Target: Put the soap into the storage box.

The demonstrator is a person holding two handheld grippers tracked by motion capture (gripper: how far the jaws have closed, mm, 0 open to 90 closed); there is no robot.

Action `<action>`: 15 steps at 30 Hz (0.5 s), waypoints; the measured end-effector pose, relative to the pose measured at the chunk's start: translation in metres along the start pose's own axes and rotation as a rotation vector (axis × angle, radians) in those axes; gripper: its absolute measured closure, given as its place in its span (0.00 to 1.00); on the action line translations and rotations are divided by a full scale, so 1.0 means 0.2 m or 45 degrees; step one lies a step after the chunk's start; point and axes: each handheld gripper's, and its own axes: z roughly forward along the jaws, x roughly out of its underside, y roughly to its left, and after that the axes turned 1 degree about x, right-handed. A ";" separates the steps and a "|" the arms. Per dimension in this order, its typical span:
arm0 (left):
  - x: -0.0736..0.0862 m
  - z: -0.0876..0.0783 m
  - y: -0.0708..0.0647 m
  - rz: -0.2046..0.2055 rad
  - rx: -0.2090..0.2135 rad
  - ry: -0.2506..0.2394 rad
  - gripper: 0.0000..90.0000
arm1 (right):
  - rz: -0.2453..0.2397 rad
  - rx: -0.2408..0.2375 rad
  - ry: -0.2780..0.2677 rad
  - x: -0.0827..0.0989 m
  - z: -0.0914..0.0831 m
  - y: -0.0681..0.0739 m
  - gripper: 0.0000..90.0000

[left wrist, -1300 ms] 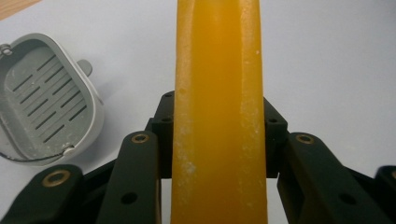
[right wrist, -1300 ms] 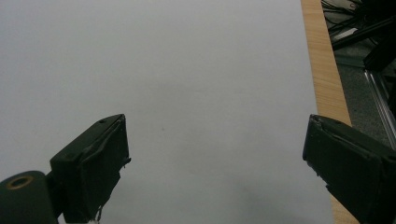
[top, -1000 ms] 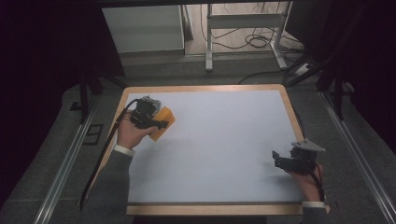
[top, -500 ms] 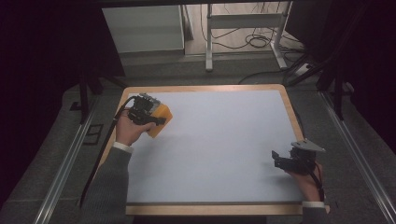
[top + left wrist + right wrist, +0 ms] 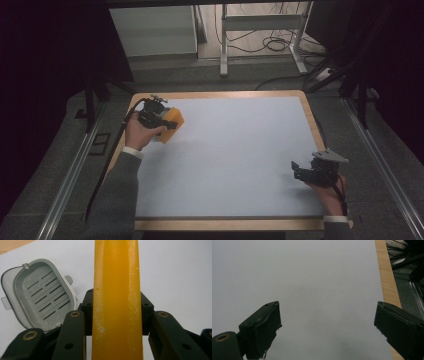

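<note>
We are clamping the left gripper (image 5: 167,121) on an orange bar of soap (image 5: 117,300), pads pressing its two narrow sides, bar standing on edge between the jaws. In the high view the soap (image 5: 171,118) is sitting at the far left corner of the surface (image 5: 240,155), held just over the white sheet.

Just beside the bar, in the left gripper view, a grey slotted soap dish (image 5: 41,293) is lying on the sheet, empty, a few white flecks in its tray. We are judging the step as setting the soap into that dish.

To do it well we are thinking: swing the bar over the dish's middle, turn the wrist so the broad face lies parallel to the slots, lower until it rests, then let go. Soap is slick; a tilted release could skid it onto the rim.

The right gripper (image 5: 306,170) is resting near the right front edge, jaws spread wide with nothing between them, well apart from the soap. It could steady the dish if it slides.
</note>
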 end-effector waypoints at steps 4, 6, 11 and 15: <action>-0.02 0.00 0.03 -0.018 -0.001 -0.009 0.68 | -0.008 -0.007 0.004 0.00 0.00 0.01 0.08; -0.03 0.00 0.03 -0.020 -0.025 -0.028 0.68 | -0.009 -0.007 0.003 0.00 0.00 0.01 0.08; -0.04 0.02 0.07 -0.044 -0.013 -0.013 0.68 | -0.008 -0.002 0.006 0.00 0.00 0.00 0.08; -0.04 0.04 0.10 -0.060 -0.026 -0.007 0.68 | -0.008 -0.002 0.007 0.00 0.00 0.00 0.08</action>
